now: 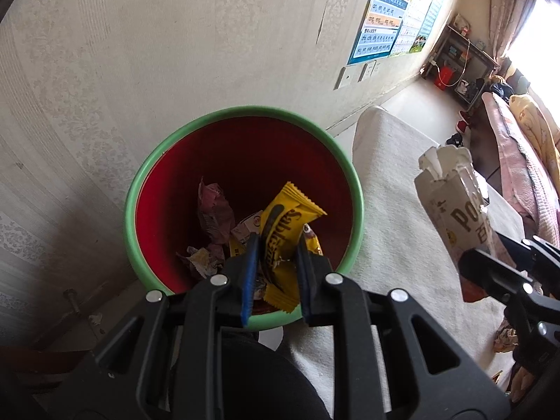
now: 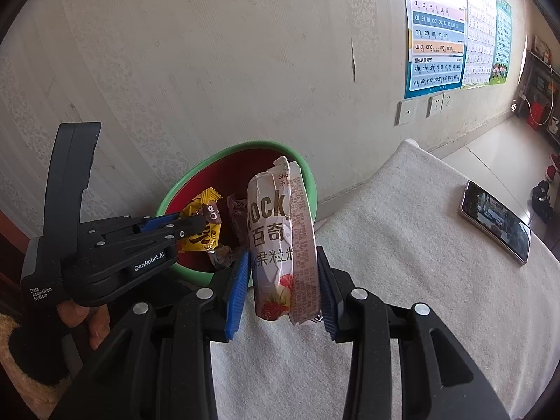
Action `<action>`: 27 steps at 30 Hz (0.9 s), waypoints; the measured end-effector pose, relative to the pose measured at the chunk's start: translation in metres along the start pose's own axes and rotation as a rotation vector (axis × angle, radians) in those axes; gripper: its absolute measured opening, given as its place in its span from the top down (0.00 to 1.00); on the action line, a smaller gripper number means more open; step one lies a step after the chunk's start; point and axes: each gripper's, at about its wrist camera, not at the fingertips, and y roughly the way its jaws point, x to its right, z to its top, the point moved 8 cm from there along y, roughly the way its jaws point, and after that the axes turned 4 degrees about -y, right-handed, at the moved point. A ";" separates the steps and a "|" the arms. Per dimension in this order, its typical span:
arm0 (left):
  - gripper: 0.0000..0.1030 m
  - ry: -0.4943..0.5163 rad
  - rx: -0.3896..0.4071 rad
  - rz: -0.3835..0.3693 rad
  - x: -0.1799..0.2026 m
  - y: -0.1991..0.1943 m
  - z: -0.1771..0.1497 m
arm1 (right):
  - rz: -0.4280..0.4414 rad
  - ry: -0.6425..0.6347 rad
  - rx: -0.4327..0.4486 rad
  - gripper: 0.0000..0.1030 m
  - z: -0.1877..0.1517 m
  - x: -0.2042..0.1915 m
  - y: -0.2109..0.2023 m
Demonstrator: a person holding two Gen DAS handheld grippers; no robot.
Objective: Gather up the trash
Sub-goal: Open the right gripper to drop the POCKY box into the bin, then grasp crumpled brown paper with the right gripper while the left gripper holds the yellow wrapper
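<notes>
Left wrist view: left gripper [image 1: 274, 245] fingers pinch a yellow snack wrapper [image 1: 283, 224] right over the red bin [image 1: 245, 161], trash already inside. Right gripper [image 2: 283, 276] fingers clamp a crumpled Pocky box [image 2: 283, 241] above the cloth-covered desk [image 2: 402, 280], phone [image 2: 495, 220] further back.

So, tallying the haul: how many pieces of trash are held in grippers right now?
2. The yellow wrapper is clamped in the left gripper over the bin; the white Pocky packet is in the right gripper beside the bin.
</notes>
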 end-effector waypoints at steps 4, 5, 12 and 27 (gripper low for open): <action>0.82 0.000 -0.003 0.006 -0.002 0.002 0.002 | 0.001 -0.006 -0.013 0.65 -0.003 -0.001 0.006; 0.82 -0.001 -0.002 0.008 -0.004 0.002 0.003 | 0.002 -0.006 -0.016 0.65 -0.004 -0.001 0.008; 0.82 -0.022 0.004 0.043 -0.018 0.006 0.013 | 0.036 0.004 -0.036 0.65 0.004 -0.006 0.027; 0.40 -0.070 0.088 0.095 -0.033 -0.006 0.018 | 0.055 0.125 -0.019 0.45 -0.006 0.035 -0.006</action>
